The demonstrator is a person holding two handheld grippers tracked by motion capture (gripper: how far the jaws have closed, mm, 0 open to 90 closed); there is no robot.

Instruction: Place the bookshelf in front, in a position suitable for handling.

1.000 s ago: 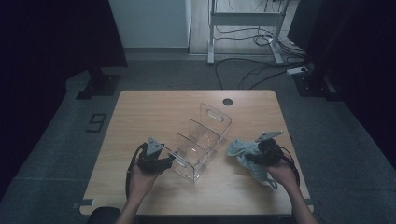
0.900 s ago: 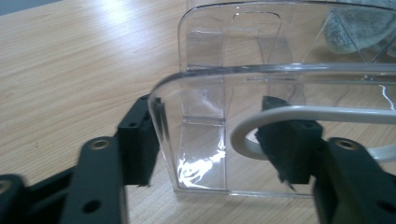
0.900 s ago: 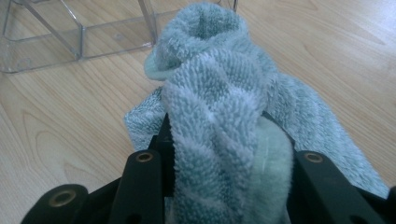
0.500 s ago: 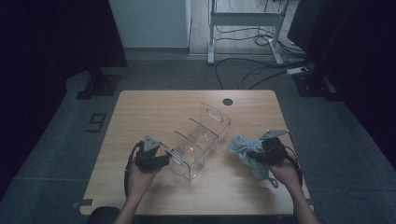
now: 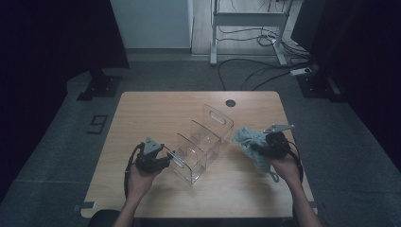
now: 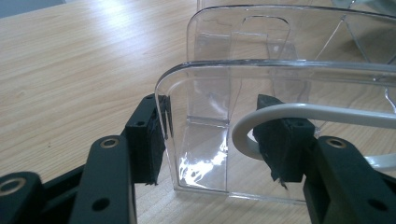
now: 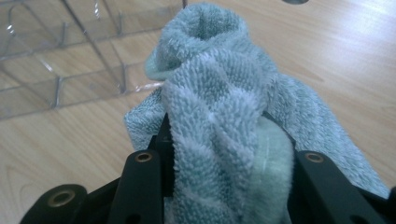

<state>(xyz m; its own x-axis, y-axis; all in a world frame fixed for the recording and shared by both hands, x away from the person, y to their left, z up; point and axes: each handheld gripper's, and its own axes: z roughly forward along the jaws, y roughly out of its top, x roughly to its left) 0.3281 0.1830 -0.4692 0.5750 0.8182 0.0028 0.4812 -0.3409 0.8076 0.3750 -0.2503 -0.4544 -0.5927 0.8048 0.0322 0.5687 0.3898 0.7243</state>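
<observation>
A clear acrylic organiser (image 5: 203,142) with several dividers stands in the middle of the wooden table (image 5: 156,109). My left gripper (image 5: 168,158) is at its near end. In the left gripper view the jaws (image 6: 217,144) have just been closing, and the left edge of the organiser's end wall (image 6: 280,88) stands between them. The left pad (image 6: 149,140) is against that edge, while the right pad sits apart in front of the wall. My right gripper (image 5: 257,149) is shut on a bunched teal towel (image 5: 248,142), which bulges up between the jaws (image 7: 226,140) to the right of the organiser (image 7: 70,56).
A white cable (image 6: 327,114) loops across in front of the left gripper's right jaw. A round hole (image 5: 230,102) marks the table's far edge. Beyond the table are a metal stand (image 5: 246,28) and floor cables (image 5: 265,71).
</observation>
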